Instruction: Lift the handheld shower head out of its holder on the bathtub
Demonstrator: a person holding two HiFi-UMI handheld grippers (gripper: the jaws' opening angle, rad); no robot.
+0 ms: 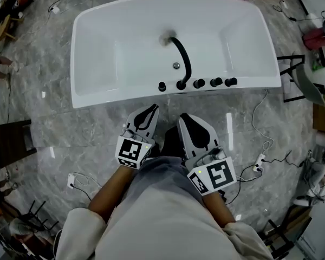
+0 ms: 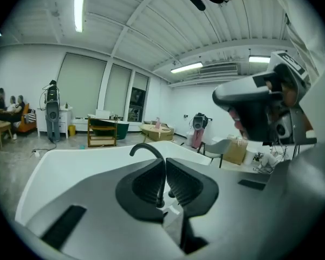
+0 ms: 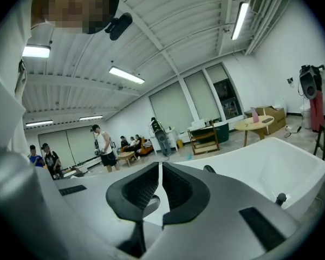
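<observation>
Nearest us is the person's grey-shirted torso; beyond it the white oval bathtub spans the grey marbled floor. The left gripper and the right gripper hang side by side short of the tub's near rim, each with its fingers together on nothing. Smaller again are the black curved spout and the row of small black fittings on that rim. The handheld shower head should be one of these, seated in its holder, though we cannot tell which.

We judge this the approach. To do it well, we would commit one gripper and spread its fingers before arriving. We would then close on the head's neck and lift along the holder's axis instead of prying sideways, minding any hose.

Only the head view shows the full row and both grippers clear of the tub. The left gripper view lines the spout up behind the slit of its fingers. The right gripper view shows just a single black knob on the rim, and people across the room.
</observation>
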